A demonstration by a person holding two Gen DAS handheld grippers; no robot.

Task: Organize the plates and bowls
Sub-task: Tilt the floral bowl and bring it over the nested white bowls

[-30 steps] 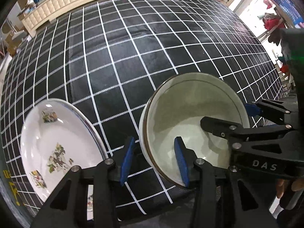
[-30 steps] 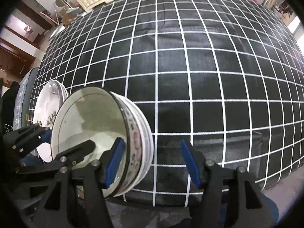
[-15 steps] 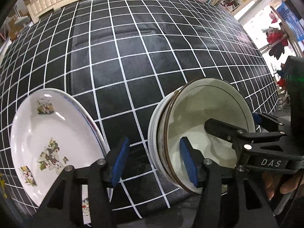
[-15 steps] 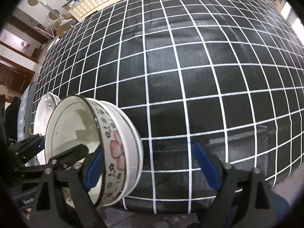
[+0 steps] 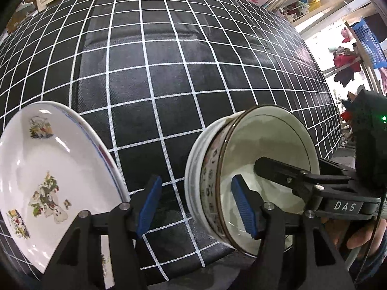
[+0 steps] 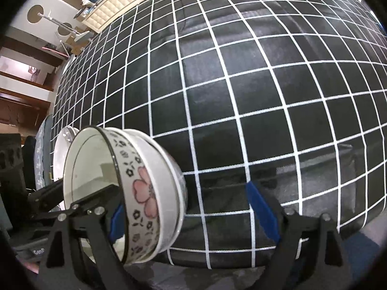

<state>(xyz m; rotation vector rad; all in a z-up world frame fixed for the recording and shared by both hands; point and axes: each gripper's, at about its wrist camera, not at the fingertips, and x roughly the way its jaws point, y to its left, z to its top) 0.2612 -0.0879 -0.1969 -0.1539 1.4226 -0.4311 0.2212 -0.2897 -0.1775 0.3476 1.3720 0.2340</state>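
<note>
The stacked bowls (image 5: 244, 176) sit on the surface (image 5: 169, 72) at its near edge. The plates (image 5: 48, 176) lie to their left, apart from them. A cabinet (image 6: 125, 2) stands behind the surface's far edge.

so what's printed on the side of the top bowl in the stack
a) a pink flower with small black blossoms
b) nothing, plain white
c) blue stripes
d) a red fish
a: in the right wrist view the outer wall of the top bowl shows a large pink flower ringed by small black blossoms, and it sits nested in a plain white bowl.
</note>
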